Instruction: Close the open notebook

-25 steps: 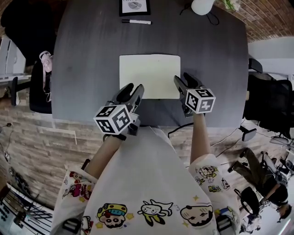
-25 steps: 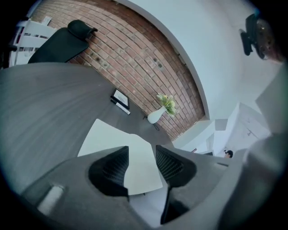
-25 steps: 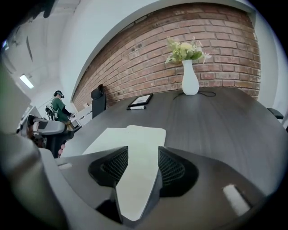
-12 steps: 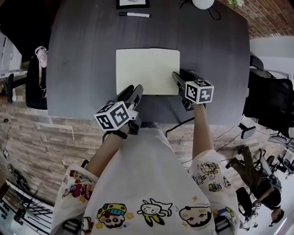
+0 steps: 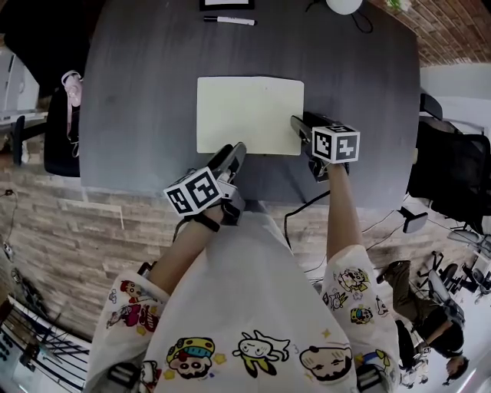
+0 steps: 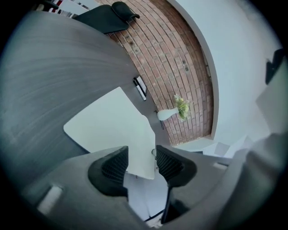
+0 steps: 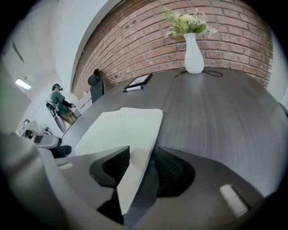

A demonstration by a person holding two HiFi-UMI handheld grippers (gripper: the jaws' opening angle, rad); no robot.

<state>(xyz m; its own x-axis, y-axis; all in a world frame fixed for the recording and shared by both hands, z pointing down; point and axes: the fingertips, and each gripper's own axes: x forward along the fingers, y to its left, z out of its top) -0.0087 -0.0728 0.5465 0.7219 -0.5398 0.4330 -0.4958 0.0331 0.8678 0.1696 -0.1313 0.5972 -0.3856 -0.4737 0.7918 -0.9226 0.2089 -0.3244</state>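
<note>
The open notebook [image 5: 249, 115] lies flat on the dark grey table [image 5: 138, 92], showing blank cream pages. My right gripper [image 5: 299, 123] is at its right edge. In the right gripper view the page edge [image 7: 130, 134] runs between the jaws of the right gripper [image 7: 139, 164]. These jaws are closing, and a gap still shows beside the paper. My left gripper [image 5: 236, 148] hovers at the notebook's near edge, left of the middle. In the left gripper view the left gripper [image 6: 141, 157] is open and holds nothing; the notebook [image 6: 112, 128] lies just beyond its tips.
A black marker [image 5: 229, 21] and a framed card [image 5: 226, 4] lie at the table's far side, by a white vase [image 7: 194, 54] with a cable. Dark chairs stand left [image 5: 61, 138] and right [image 5: 453, 169] of the table. The table's near edge is just below both grippers.
My right gripper has sunk onto the notebook's right edge, which now sits between its jaws. My left gripper has rolled and dropped toward the near edge.
</note>
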